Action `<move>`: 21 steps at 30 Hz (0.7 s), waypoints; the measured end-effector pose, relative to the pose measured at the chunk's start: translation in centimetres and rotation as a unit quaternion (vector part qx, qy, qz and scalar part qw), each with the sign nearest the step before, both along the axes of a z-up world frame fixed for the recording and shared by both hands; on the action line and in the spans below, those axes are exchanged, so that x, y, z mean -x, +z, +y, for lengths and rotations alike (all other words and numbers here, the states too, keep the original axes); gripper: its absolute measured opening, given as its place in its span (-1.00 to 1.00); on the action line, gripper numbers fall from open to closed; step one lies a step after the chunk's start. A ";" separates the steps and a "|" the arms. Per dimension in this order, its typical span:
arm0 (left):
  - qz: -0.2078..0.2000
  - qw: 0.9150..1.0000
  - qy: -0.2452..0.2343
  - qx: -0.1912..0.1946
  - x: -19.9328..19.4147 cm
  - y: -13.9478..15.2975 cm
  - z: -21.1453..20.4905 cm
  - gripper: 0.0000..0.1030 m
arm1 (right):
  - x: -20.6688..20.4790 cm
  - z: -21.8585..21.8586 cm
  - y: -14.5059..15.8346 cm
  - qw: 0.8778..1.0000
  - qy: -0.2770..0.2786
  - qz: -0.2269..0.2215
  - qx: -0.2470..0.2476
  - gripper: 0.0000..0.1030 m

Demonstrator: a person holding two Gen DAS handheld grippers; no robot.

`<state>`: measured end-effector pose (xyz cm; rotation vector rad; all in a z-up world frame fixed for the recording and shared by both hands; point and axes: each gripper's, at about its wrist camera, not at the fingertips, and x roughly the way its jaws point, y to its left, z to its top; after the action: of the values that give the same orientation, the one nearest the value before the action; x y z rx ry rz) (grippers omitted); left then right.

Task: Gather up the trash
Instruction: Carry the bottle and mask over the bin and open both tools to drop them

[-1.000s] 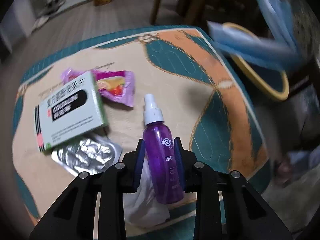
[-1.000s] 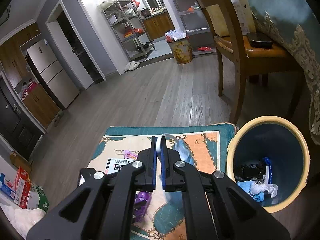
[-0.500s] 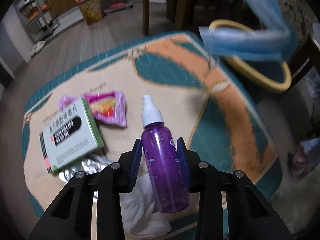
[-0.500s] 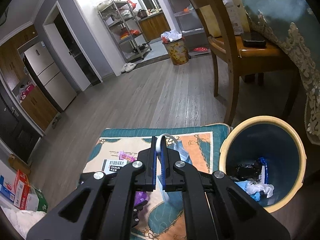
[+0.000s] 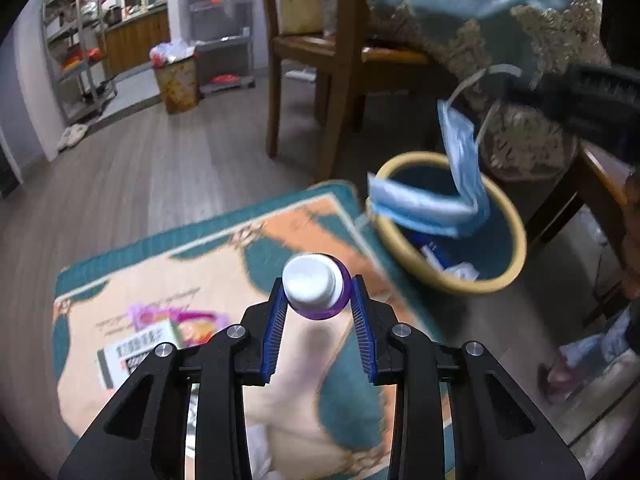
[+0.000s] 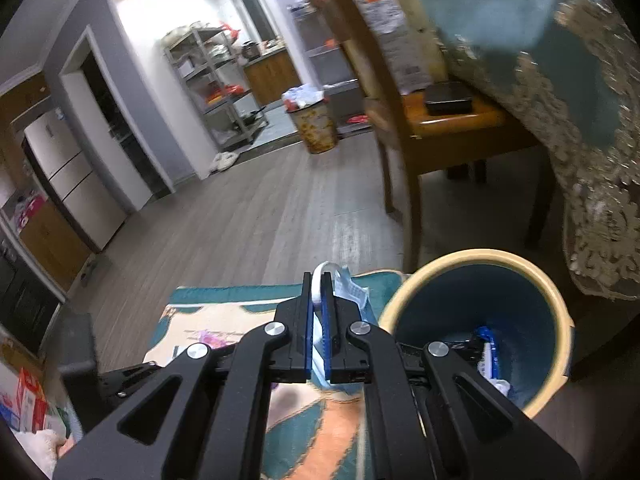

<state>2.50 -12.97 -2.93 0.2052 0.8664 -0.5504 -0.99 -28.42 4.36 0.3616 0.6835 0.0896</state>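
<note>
My left gripper (image 5: 318,286) holds a purple spray bottle (image 5: 310,280) with a white cap, lifted above the patterned rug (image 5: 200,272); the cap faces the camera and the jaws are closing on it. To the right stands a yellow-rimmed blue bin (image 5: 440,284) with trash inside. A blue face mask (image 5: 460,168) dangles over the bin's near rim from my right gripper (image 6: 316,280), which is shut on its white ear loop. In the right wrist view the mask (image 6: 352,292) hangs just left of the bin (image 6: 480,256). A medicine box (image 5: 136,348) and a pink wrapper (image 5: 188,320) lie on the rug.
A white tissue (image 5: 256,448) lies at the rug's near edge. A wooden chair (image 5: 320,60) and a table draped in a lace-edged cloth (image 5: 520,20) stand behind the bin. A second full trash can (image 5: 176,80) stands far back by metal shelves.
My left gripper rose off the rug with the bottle, whose cap has swung round to face the camera. My right gripper carried the mask rightward, closer to the bin.
</note>
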 end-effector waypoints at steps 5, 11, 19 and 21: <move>-0.013 1.000 -0.022 0.010 -0.1 0.7 -3.2 -0.35 | 0.1 -3.6 -0.7 0.999 -0.036 0.009 0.013 -0.95; -0.017 0.999 -0.048 0.009 0.0 0.3 -6.9 -0.35 | 0.3 -7.8 -2.4 0.997 -0.076 0.031 0.005 -0.95; -0.006 0.996 -0.083 0.013 -0.2 -1.4 -11.6 -0.35 | 0.4 -11.5 -5.1 0.991 -0.116 0.066 -0.012 -0.95; -0.004 0.996 -0.089 0.015 -0.1 -1.9 -12.6 -0.35 | 0.2 -12.1 -5.9 0.989 -0.125 0.080 -0.017 -0.95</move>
<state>2.60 -25.52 -4.78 0.2591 0.8362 -0.7286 -1.20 -40.51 -1.50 0.4880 0.7902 -0.1675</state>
